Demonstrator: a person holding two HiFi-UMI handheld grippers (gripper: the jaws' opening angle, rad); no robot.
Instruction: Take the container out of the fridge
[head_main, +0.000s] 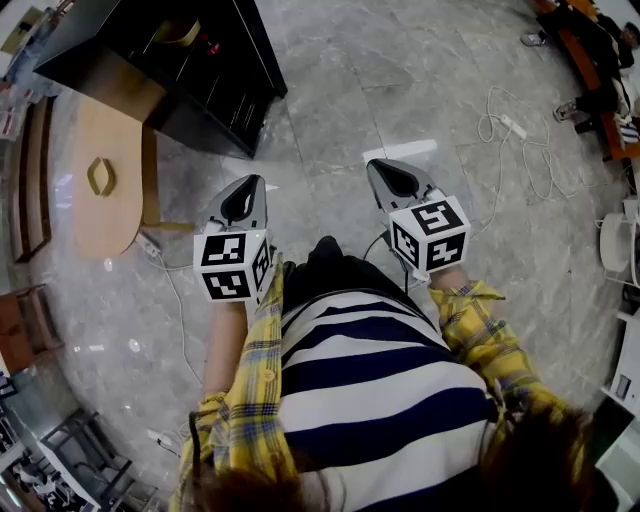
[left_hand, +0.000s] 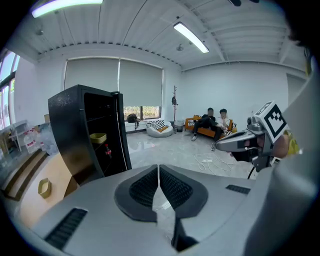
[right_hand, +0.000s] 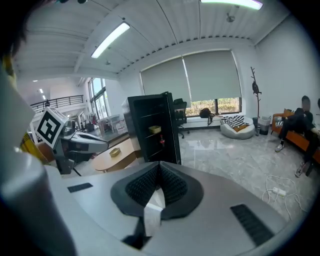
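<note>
The black fridge (head_main: 170, 60) stands open at the far left, some way ahead of me. On one of its shelves sits a yellow container (left_hand: 98, 137), which also shows in the right gripper view (right_hand: 154, 129), with a red bottle (left_hand: 106, 150) on the shelf below. My left gripper (head_main: 244, 188) is held in front of my body, shut and empty, its pads (left_hand: 145, 187) meeting. My right gripper (head_main: 386, 172) hangs beside it, also shut with nothing in it (right_hand: 159, 165). Both are far from the fridge.
A rounded wooden table (head_main: 105, 185) stands beside the fridge with a small yellow holder (head_main: 100, 176) on it. White cables and a power strip (head_main: 510, 125) lie on the marble floor to the right. Two people sit on an orange sofa (left_hand: 210, 131) at the far wall.
</note>
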